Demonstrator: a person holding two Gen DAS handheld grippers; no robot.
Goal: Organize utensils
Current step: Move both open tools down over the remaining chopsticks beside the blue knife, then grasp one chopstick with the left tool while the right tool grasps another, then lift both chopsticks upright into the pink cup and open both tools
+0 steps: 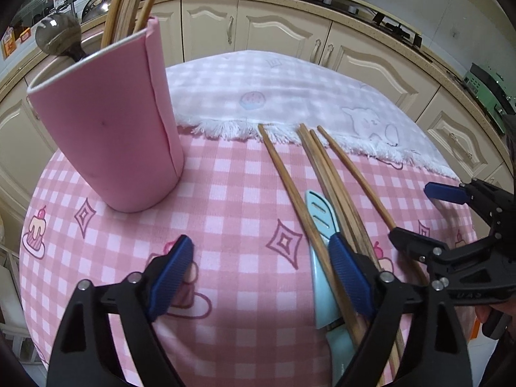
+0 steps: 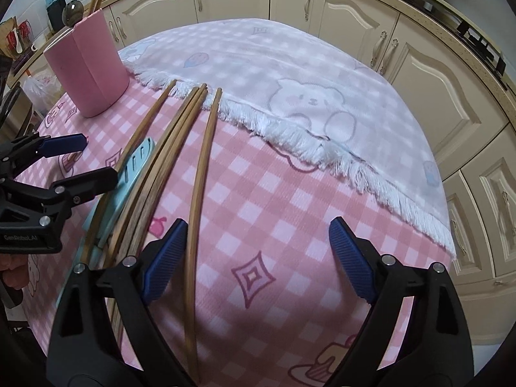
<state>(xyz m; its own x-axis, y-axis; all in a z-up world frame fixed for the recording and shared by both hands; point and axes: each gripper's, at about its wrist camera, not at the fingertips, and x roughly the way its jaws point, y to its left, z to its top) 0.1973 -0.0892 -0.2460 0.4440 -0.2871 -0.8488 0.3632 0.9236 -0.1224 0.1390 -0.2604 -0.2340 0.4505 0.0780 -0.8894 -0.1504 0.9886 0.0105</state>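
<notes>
The counter (image 2: 274, 193) is round, dressed in a pink checked cloth, with a white fringed towel (image 2: 290, 74) over its far half; cream cabinets ring it beyond. Its edge falls away on every side, so anything nudged outward could roll off.

At the far left stands the pink holder (image 1: 106, 135), upright, tall and probably light, already carrying chopsticks and a ladle; it could tip if struck near the rim.

Loose chopsticks (image 1: 325, 177) lie fanned in the middle, tips at the towel's fringe. They look stiff, light and smooth, prone to rolling; a pinch near mid-length seems steadiest. A pale blue knife (image 1: 322, 225) lies among them, its blade best avoided.

The left hand-held gripper (image 1: 267, 277) hovers wide apart, holding nothing, its right finger over the bundle. The right hand-held gripper (image 2: 258, 258) also gapes, one single chopstick (image 2: 200, 177) lying ungripped between its fingers. Bare cloth to the near right gives room.
</notes>
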